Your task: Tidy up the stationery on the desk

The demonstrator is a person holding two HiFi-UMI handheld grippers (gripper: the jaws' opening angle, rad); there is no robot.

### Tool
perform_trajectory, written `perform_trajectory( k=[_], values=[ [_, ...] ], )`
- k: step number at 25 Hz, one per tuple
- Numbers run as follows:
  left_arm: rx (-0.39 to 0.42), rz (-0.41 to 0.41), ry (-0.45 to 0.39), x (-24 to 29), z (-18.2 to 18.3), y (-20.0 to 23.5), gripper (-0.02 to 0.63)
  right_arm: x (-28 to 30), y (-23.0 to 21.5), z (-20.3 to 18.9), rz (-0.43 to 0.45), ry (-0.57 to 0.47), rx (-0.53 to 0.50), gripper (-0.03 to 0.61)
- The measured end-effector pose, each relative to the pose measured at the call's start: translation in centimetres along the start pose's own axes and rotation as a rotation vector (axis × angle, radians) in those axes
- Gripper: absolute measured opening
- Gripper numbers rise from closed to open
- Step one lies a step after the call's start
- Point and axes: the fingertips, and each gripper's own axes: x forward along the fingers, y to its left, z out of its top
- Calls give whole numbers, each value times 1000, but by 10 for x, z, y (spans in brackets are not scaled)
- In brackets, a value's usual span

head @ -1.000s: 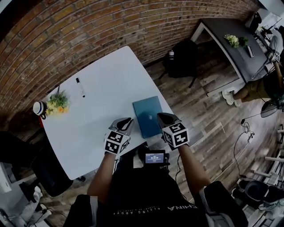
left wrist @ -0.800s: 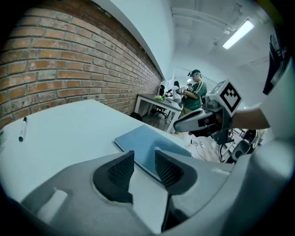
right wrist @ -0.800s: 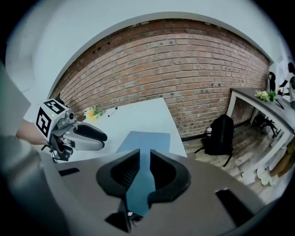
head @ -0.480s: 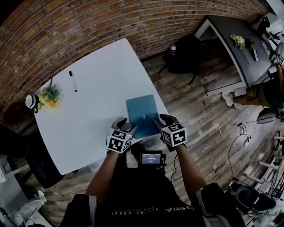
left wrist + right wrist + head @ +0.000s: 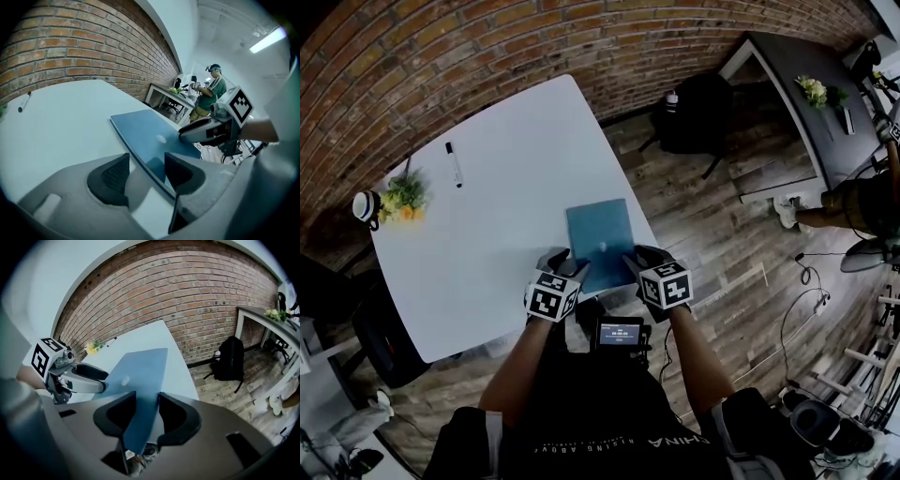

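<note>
Working over a white desk (image 5: 487, 216) set against a brick wall. Found the blue notebook (image 5: 600, 234) lying on the top at the near-right side, its near end close to the desk's rim. Logged the left gripper (image 5: 561, 259) at the notebook's near-left corner and the right gripper (image 5: 639, 255) at its near-right corner, one to each side. Checked the left gripper view: jaws apart, straddling the long left edge, no pad pressed onto the cover. Checked the right gripper view: much the same, jaws spread with the blue cover running up between them, no clamp to be seen. Reading both as unclenched and holding nothing. Also noted a black marker (image 5: 454, 164) well apart on the far-left part of the desk, near a small bunch of flowers (image 5: 401, 199) by the left corner. Judging the step as lining up a two-sided pickup of the notebook, early in the tidy, marker untouched. Next, most likely: close both pairs evenly on opposite edges and keep the cover level through the lift. Worth avoiding a pinch on one side first, so as not to skew it or push it off the rim. Cannot tell where to put it; no tray or stack in sight.
</note>
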Motion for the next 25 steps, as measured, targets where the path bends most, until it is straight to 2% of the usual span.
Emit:
perform_trajectory(
  k=[5, 13, 25],
  values=[
    [9, -7, 6, 3, -2, -6, 225, 0, 1, -1, -9, 2, -13, 161],
    [-6, -5, -10, 0, 3, -3, 160, 0, 4, 1, -45, -4, -30, 150],
    [-86, 102, -19, -46, -21, 53, 160, 36, 68, 18, 36, 20, -129, 140]
  ],
)
